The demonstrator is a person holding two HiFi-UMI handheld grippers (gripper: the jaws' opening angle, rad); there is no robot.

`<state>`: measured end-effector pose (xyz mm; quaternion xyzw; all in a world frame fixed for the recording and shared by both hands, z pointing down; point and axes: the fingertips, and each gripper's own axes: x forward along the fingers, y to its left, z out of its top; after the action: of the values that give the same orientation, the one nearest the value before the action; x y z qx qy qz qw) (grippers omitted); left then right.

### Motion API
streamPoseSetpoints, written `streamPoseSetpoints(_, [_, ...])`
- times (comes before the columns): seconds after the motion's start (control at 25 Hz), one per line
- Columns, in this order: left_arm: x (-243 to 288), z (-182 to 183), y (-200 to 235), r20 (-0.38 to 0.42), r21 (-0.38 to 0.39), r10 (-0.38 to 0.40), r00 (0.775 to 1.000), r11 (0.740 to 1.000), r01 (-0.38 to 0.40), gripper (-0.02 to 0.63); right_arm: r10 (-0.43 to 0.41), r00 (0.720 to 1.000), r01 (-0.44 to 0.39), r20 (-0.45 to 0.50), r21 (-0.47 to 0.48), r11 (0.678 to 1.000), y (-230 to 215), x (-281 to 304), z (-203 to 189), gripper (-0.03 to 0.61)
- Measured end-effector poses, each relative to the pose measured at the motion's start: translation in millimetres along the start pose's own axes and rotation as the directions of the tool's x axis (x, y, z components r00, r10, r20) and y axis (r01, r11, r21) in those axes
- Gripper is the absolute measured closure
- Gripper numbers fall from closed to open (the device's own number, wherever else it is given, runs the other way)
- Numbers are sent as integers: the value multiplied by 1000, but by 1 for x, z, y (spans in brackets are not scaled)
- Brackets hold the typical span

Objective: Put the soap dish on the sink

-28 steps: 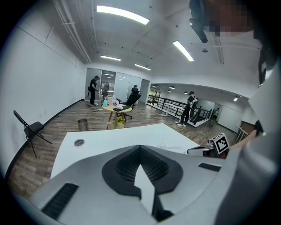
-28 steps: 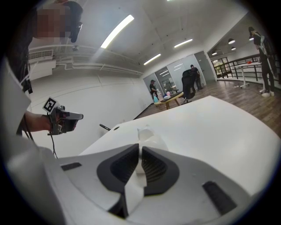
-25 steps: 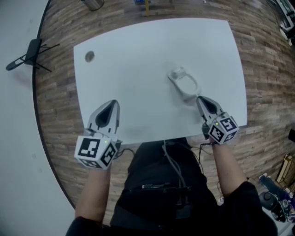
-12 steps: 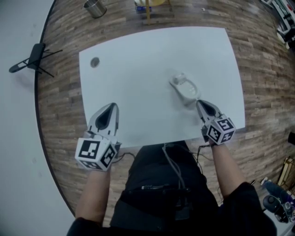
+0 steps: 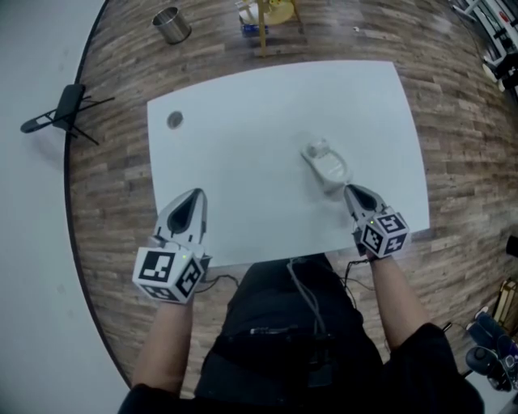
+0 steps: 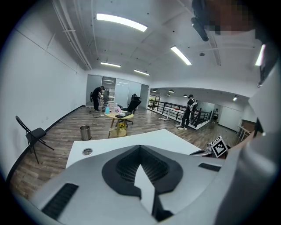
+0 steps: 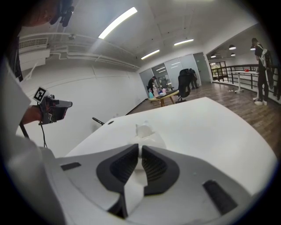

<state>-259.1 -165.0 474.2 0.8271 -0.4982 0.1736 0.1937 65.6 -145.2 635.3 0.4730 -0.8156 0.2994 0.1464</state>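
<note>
A small white soap dish (image 5: 326,167), oval with a raised lump at its far end, lies on the white table (image 5: 243,145) right of centre. My right gripper (image 5: 350,189) reaches its near end. In the right gripper view the jaws (image 7: 140,148) stand nearly together with the dish's (image 7: 147,132) near rim pinched between the pads. I cannot make out a separate sink. My left gripper (image 5: 194,196) hovers over the table's near left part, far from the dish. Its jaws (image 6: 139,147) are shut with nothing between them.
A round grommet (image 5: 174,120) sits in the table's far left corner. On the wooden floor beyond are a metal bin (image 5: 170,24), a small yellow table (image 5: 271,12) and a black folding chair (image 5: 61,109). Cables hang at the table's near edge by the person's lap.
The head view has tilted, so the table sits lower in the picture. The left gripper has lifted a little. The right gripper stays at the dish's near end.
</note>
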Motion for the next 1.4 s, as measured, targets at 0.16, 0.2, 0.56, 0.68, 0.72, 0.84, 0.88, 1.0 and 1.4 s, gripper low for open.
streamPoseSetpoints(0.16, [-1, 3, 1, 7, 6, -2, 1000, 1000, 2, 624, 13, 1000, -13, -25, 2, 1000, 2, 2, -3, 541])
streamPoseSetpoints(0.2, [-2, 4, 1, 10, 7, -2, 1000, 1000, 2, 624, 11, 1000, -12, -28, -7, 1000, 3, 2, -3, 537])
streamPoseSetpoints(0.56, [-7, 19, 3, 38, 11, 12, 999, 1000, -13, 624, 16, 999, -17, -32, -35, 999, 5, 1, 10, 457])
streamPoseSetpoints(0.68, [-13, 23, 6, 50, 14, 18, 999, 1000, -19, 624, 13, 1000, -14, -27, -53, 999, 8, -1, 15, 457])
streamPoseSetpoints(0.72, [-14, 25, 6, 56, 16, 19, 998, 1000, -20, 624, 11, 1000, -13, -24, -60, 998, 9, -3, 18, 457])
streamPoseSetpoints(0.84, [-18, 31, 5, 77, 18, 20, 997, 1000, -21, 624, 5, 1000, -6, -13, -85, 996, 7, -6, 27, 457])
streamPoseSetpoints(0.88, [-19, 33, 5, 84, 18, 20, 996, 1000, -21, 624, 3, 1000, -4, -8, -91, 996, 7, -8, 31, 457])
streamPoseSetpoints(1.0, [-23, 40, 5, 102, 26, 19, 995, 999, -22, 624, 0, 1000, 1, 11, -111, 994, 10, -12, 45, 457])
streamPoseSetpoints(1.4, [-34, 56, 2, 162, 34, 4, 987, 999, -10, 624, 7, 992, 15, 124, -174, 985, 39, -35, 96, 457])
